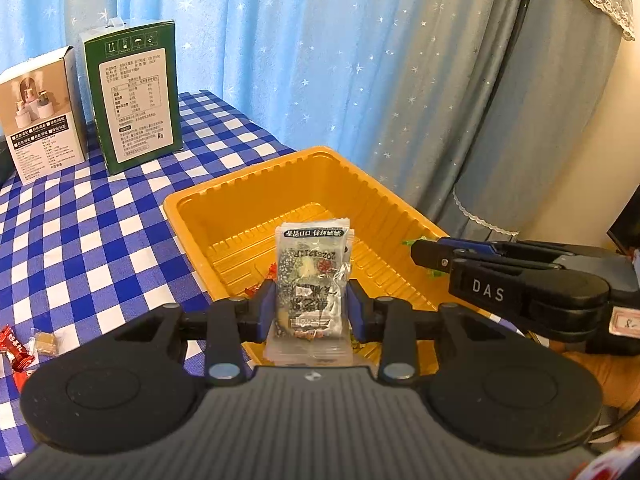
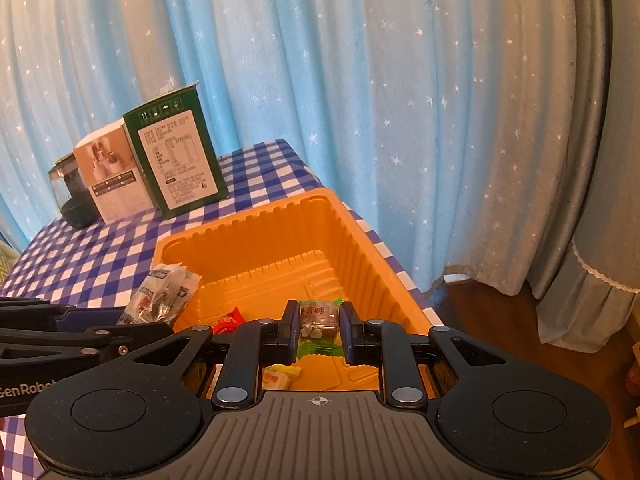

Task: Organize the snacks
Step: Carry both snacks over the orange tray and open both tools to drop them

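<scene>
From the left wrist view, the left gripper [image 1: 312, 304] is clamped on a clear snack packet with black print [image 1: 310, 280], its blue pads pressing the packet's two sides. The packet stands upright between them, over the near part of the orange plastic tray [image 1: 280, 184]. The tray sits on a blue-and-white checked tablecloth [image 1: 100, 232]. A few wrapped sweets lie on the tray floor behind the packet, though they are mostly hidden. Left of the gripper, on the cloth, lie a red-wrapped candy [image 1: 16, 354] and a small brown wrapped piece [image 1: 44, 342]. At the far side of the table stand a green carton [image 1: 134, 96] and, just beside it, a white product box [image 1: 40, 116]. The right gripper [image 1: 418, 254] reaches in from the right over the tray's edge.

From the right wrist view, the right gripper [image 2: 319, 326] is closed on a small green-edged candy [image 2: 318, 316] with a brown label, held above the tray [image 2: 248, 236] floor. Below it in the tray lie a yellow-wrapped sweet [image 2: 280, 376] and a red one [image 2: 228, 322]. The left gripper's packet [image 2: 160, 296] shows at the tray's left rim. A dark jar [image 2: 68, 192] stands beside the white box [image 2: 112, 176].
</scene>
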